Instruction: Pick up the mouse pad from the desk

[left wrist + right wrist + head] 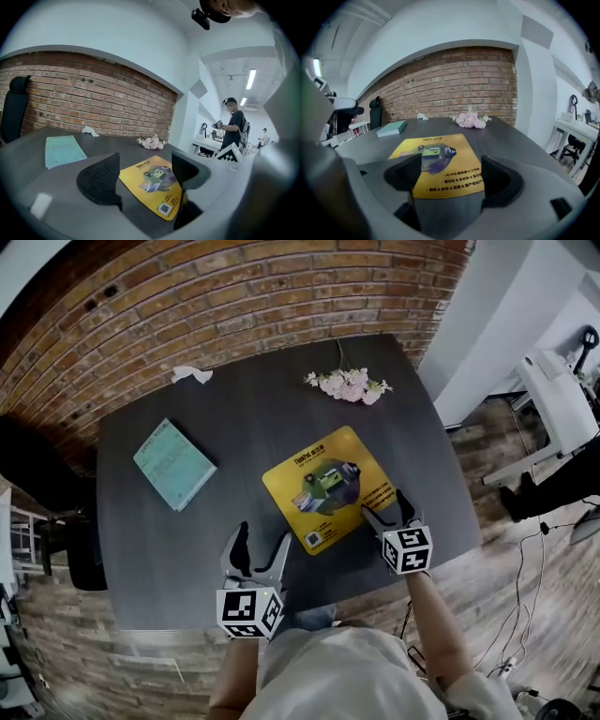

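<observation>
teal book point(174, 464), pink flowers point(349, 384), tissue point(192, 374)

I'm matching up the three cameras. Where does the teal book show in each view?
Head view: the teal book lies at left, left of the yellow mouse pad.
Left gripper view: the book is at left, above the left-hand jaw.
Right gripper view: the book is small, left of centre, past the pad.
Shared landmark: the pink flowers, visible in all three.

Brick wall point(234, 296) seen at 12 o'clock | black chair point(37, 474) placed at 9 | white wall point(487, 324) at 2 | plank floor point(487, 549) at 4 | dark desk point(150, 549) centred.
</observation>
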Action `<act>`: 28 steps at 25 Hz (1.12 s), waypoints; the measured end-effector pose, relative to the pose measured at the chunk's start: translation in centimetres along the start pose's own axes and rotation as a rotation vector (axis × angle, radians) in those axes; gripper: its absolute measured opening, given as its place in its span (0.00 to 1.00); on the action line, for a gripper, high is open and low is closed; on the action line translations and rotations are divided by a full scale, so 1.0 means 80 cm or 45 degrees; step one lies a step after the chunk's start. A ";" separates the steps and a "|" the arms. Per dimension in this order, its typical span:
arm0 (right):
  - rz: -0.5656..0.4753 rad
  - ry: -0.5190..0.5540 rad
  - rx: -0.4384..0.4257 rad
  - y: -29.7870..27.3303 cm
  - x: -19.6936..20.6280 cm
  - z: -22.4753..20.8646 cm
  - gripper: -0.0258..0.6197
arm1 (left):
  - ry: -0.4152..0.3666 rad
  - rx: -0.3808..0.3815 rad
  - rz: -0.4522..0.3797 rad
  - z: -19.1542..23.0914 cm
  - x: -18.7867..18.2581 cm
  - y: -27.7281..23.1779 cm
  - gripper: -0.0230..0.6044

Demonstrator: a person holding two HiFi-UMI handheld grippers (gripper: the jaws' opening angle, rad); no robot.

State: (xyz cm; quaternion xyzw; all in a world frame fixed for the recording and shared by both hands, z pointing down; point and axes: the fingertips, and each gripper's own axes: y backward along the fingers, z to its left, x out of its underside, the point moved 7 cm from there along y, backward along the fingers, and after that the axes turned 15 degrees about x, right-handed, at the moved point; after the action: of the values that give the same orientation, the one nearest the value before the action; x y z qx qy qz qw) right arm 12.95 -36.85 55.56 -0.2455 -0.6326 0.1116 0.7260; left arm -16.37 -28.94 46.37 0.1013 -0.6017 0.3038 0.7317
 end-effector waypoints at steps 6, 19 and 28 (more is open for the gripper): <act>0.144 0.022 0.031 -0.051 0.022 -0.015 0.65 | 0.036 0.022 0.036 0.023 0.003 -0.019 0.57; 0.313 0.128 -0.039 -0.086 0.029 -0.018 0.65 | 0.083 0.065 0.039 0.048 0.005 -0.040 0.57; 0.349 0.144 -0.045 -0.085 0.026 -0.020 0.63 | 0.105 0.083 0.029 0.052 0.005 -0.038 0.57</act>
State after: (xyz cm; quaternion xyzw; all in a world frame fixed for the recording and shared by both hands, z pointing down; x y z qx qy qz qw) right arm 13.86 -42.04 60.62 -0.3482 -0.5532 0.1844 0.7340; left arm -18.00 -33.36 48.45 0.1055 -0.5618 0.3356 0.7487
